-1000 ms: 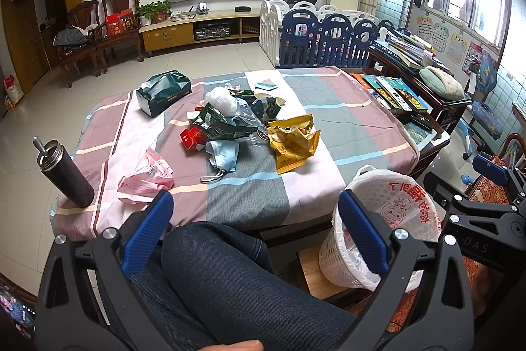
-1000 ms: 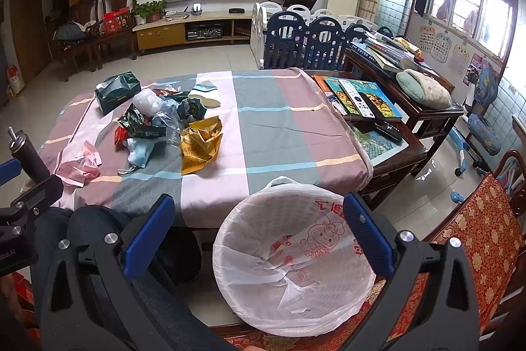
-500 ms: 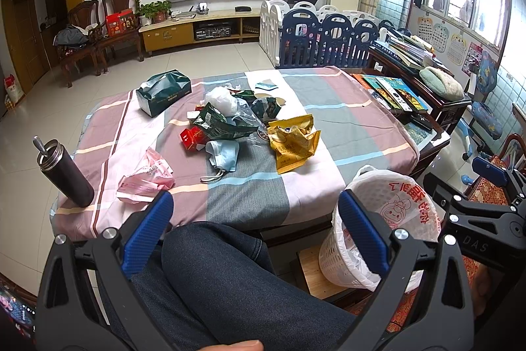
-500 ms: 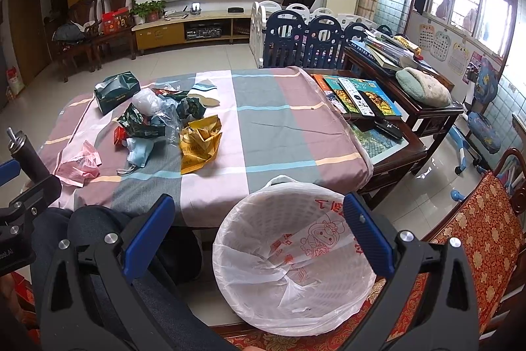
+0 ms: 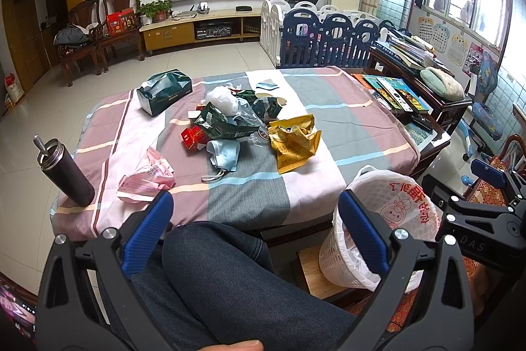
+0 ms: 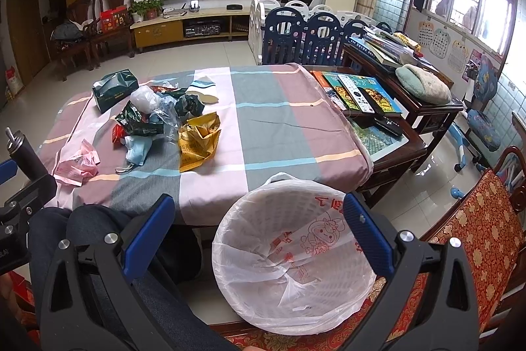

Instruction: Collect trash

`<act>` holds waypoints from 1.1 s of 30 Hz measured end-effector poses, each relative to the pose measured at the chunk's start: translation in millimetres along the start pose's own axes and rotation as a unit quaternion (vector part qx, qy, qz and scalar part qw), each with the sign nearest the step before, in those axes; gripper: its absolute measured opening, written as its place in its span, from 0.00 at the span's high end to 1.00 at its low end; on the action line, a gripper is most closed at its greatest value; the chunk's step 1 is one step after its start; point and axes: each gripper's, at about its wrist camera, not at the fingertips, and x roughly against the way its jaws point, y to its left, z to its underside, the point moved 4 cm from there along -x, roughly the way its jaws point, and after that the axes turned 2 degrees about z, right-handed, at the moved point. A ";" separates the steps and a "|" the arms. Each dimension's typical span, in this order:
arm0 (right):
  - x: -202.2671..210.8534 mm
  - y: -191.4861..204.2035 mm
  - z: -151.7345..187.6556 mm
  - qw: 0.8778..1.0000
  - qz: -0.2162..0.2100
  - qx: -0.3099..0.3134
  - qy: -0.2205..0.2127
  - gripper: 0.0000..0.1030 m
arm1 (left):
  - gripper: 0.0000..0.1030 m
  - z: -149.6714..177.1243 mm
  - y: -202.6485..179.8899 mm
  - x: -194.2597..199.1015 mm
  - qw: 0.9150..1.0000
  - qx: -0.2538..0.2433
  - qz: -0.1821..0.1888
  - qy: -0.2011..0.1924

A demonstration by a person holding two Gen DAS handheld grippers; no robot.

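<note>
Trash lies heaped on the striped tablecloth (image 5: 250, 196): a yellow snack bag (image 5: 294, 142), a blue face mask (image 5: 225, 153), a pink plastic wrapper (image 5: 146, 178), green wrappers (image 5: 220, 124) and a red packet (image 5: 192, 137). A white basket lined with a plastic bag (image 6: 292, 259) stands on a low stool at the table's near right corner. My left gripper (image 5: 254, 232) hangs open over a person's knee, short of the table. Open too, my right gripper (image 6: 258, 236) hovers right above the basket. The yellow snack bag (image 6: 197, 142) also shows in the right wrist view.
A dark steel flask (image 5: 65, 175) stands at the table's near left corner, a green tissue box (image 5: 164, 91) at its far left. Books and remotes (image 6: 358, 91) cover a side table on the right. A red patterned chair (image 6: 473, 229) sits beside the basket.
</note>
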 end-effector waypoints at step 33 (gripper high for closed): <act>-4.6 1.2 -0.3 1.000 0.004 -0.001 0.008 0.03 | 0.03 0.2 -0.4 0.1 1.000 0.000 0.000 0.001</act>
